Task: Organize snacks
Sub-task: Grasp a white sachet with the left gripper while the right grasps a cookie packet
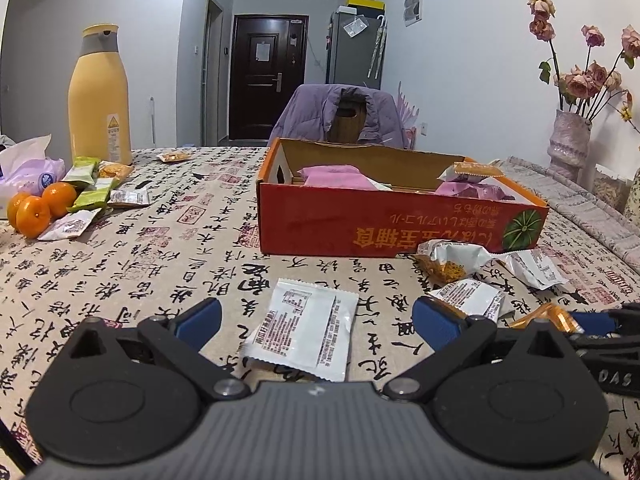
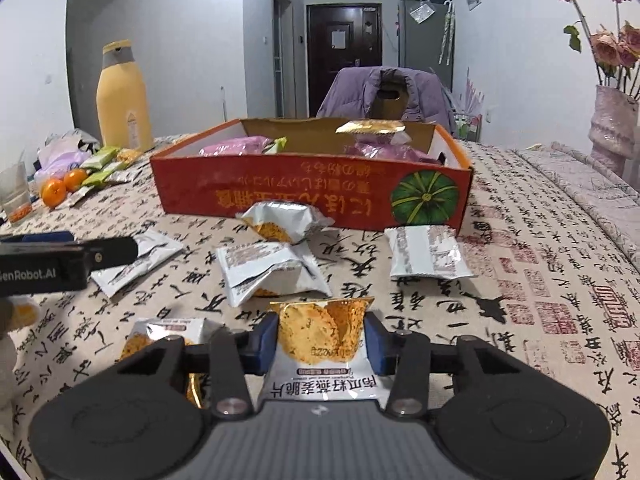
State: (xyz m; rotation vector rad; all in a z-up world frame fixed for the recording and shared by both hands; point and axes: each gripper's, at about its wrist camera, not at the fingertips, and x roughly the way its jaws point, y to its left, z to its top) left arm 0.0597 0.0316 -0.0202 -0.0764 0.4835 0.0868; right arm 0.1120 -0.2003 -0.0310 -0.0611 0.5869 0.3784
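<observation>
Several things at far left are cut off: a crumpled plastic bag (image 1: 24, 172) runs out of the left-wrist view, and a clear tumbler (image 2: 15, 196) w/ orange bits in it sits at the edge of the right-wrist view. Beside the bag, round glossy tangerines (image 1: 40, 204) touch green foil bars (image 1: 90, 184) and small silver sachets, all in front of a tall matte yellow jug (image 1: 100, 96) w/ grey collar.

Left gripper (image 1: 316, 320): jaws spread wide, blue pads apart, a flat silver sachet (image 1: 304, 332) lying on the cloth between them but not touched; its near edge is hidden behind the gripper body. The tablecloth (image 1: 160, 248) is beige fabric printed w/ black calligraphy & red seals.

Centre: the red cardboard tray (image 2: 280, 188), pumpkin picture and upside-down print on its front wall, holds pink wrapped packs & a gold-topped one; contents partly hidden by the wall. Loose crinkled silver packets (image 2: 276, 268) lie on the cloth just in front of it.

Right gripper (image 2: 322, 340): blue pads pressed onto the sides of an oat-crisp snack packet (image 2: 320, 336), gold-orange top, white bottom, foil buckled. Lower end hidden by the gripper body; can't tell if it's off the cloth.

Far right: dried pink roses (image 1: 588, 64) in a textured pale vase (image 1: 568, 140), partly cropped.
</observation>
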